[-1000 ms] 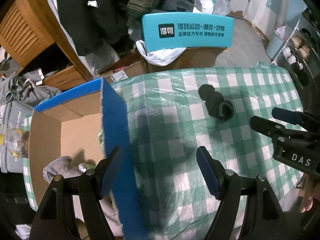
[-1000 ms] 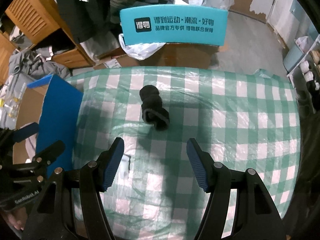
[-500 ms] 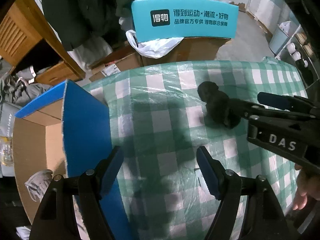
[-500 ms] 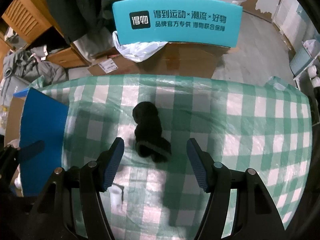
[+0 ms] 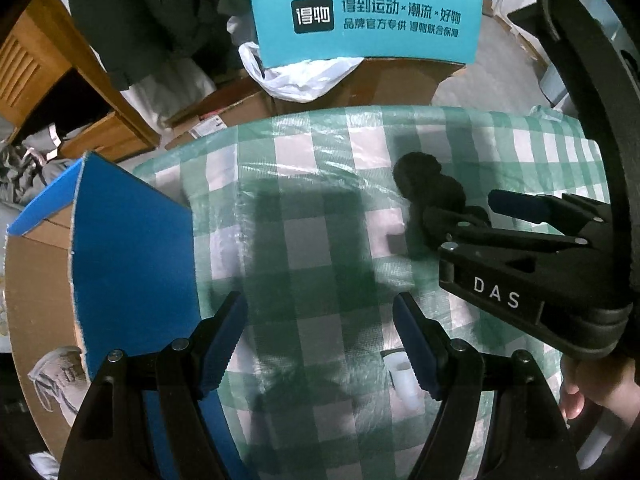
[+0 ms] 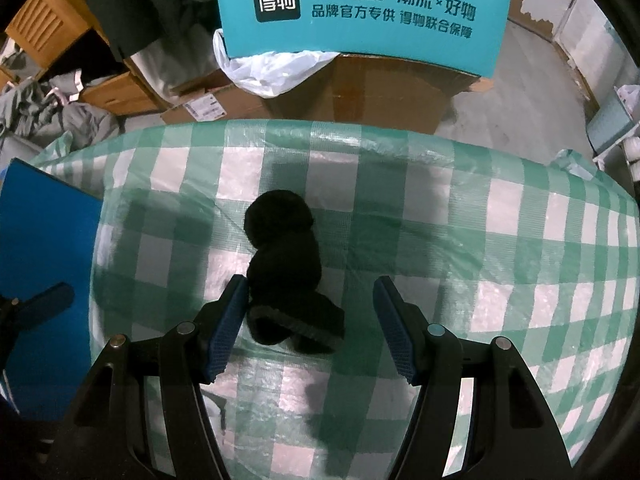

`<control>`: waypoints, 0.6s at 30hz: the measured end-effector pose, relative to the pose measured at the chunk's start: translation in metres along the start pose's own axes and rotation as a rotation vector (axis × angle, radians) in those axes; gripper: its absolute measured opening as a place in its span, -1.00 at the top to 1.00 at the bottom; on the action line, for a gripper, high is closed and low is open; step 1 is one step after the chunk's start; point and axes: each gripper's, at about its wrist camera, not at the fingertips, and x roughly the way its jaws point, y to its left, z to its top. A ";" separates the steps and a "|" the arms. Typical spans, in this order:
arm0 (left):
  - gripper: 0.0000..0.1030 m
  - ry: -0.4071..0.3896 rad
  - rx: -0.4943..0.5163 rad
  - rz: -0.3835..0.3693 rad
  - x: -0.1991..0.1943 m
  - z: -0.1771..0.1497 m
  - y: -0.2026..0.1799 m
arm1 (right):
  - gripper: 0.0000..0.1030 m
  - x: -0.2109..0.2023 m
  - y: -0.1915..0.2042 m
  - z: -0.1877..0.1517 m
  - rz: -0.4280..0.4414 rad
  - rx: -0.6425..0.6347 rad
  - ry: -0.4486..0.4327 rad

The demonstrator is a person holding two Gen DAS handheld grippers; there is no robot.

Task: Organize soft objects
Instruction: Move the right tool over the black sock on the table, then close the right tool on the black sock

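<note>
Right wrist view: right gripper has dropped since a second ago, jaws apart, now straddling the black sock bundle at 12 o'clock; left gripper hangs open over checkered tablecloth.

Your right gripper points down at the desk with its jaws apart — a black rolled sock bundle lies between them, hard against the left finger and clear of the right one. Far beyond the desk edge stands a teal sign over a cardboard box. At left, a blue box flap — the other gripper's fingertip crosses it.
</note>
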 end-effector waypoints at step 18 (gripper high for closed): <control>-0.49 0.059 -0.016 -0.046 0.016 -0.022 0.000 | 0.40 0.001 -0.004 -0.012 0.001 0.024 0.038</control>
